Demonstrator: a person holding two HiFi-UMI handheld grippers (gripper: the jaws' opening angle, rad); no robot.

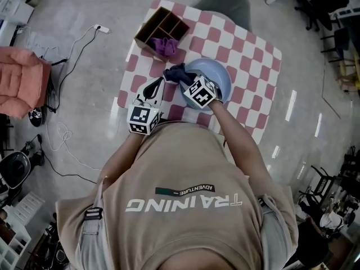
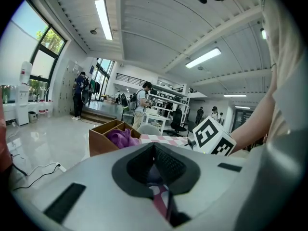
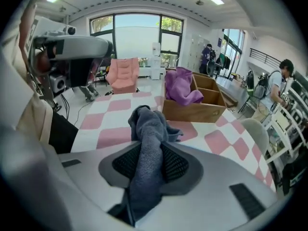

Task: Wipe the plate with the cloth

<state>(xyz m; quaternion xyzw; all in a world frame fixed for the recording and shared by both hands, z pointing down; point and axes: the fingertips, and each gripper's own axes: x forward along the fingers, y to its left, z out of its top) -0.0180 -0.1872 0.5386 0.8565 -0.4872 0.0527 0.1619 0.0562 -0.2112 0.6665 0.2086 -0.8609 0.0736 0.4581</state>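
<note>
A pale blue plate (image 1: 216, 75) lies in the middle of the pink-and-white checked table (image 1: 253, 66). My right gripper (image 1: 183, 79) is shut on a dark blue-grey cloth (image 1: 175, 72), which hangs bunched over the plate's left rim. In the right gripper view the cloth (image 3: 147, 129) runs up between the pads of that gripper (image 3: 147, 160) and flops forward; the plate is hidden there. My left gripper (image 1: 157, 84) hovers just left of the plate near the table's front edge, shut with nothing in it. In its own view its jaws (image 2: 155, 170) meet on nothing.
A divided wooden box (image 1: 162, 28) with a purple cloth (image 1: 163, 45) in it stands at the table's far left corner, also in the right gripper view as the box (image 3: 202, 107). A grey chair (image 1: 222, 1) stands beyond the table. A pink armchair (image 1: 19, 77) and cables lie left.
</note>
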